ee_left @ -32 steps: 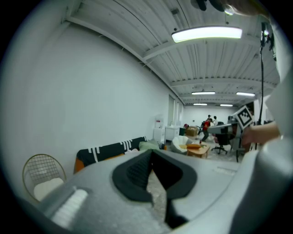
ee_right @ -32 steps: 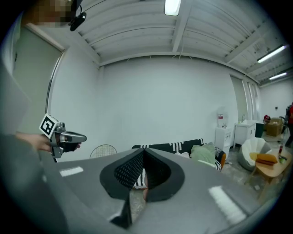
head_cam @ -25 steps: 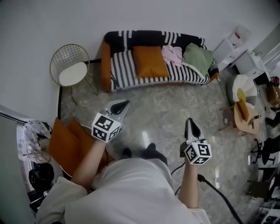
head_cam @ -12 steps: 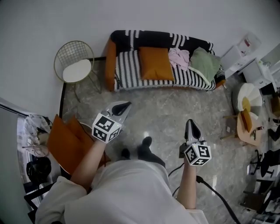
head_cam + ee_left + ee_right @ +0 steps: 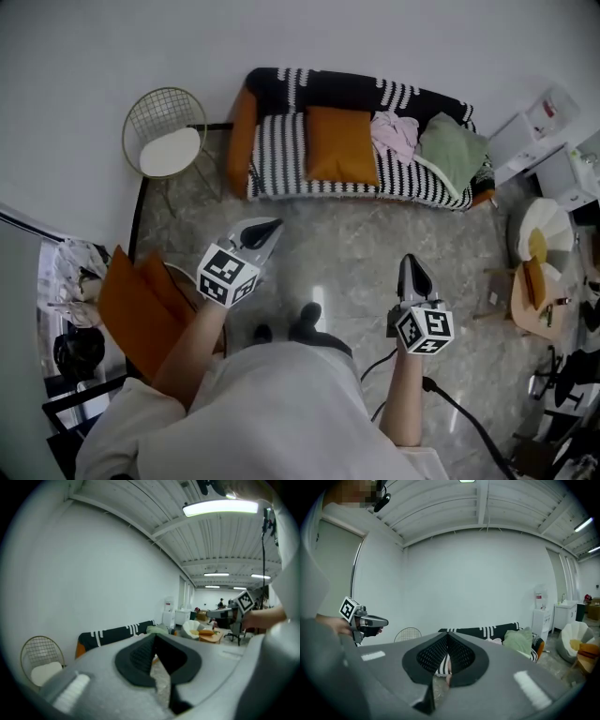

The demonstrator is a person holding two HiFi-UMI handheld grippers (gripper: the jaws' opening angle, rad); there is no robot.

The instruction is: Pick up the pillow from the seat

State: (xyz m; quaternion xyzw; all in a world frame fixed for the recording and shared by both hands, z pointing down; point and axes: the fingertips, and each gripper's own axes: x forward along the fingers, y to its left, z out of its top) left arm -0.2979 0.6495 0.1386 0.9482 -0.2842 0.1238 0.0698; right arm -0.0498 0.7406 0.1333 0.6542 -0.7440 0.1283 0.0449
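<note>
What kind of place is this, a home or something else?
Probably a big open workspace or studio with a staged lounge corner, not a home. A striped sofa with an orange pillow and a wire chair stand against a bare wall, and ceiling strip lights run far back over an open hall.

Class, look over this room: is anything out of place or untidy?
A pink cloth lies crumpled on the striped sofa, and two orange cushions sit away from it, low at the person's left.
</note>
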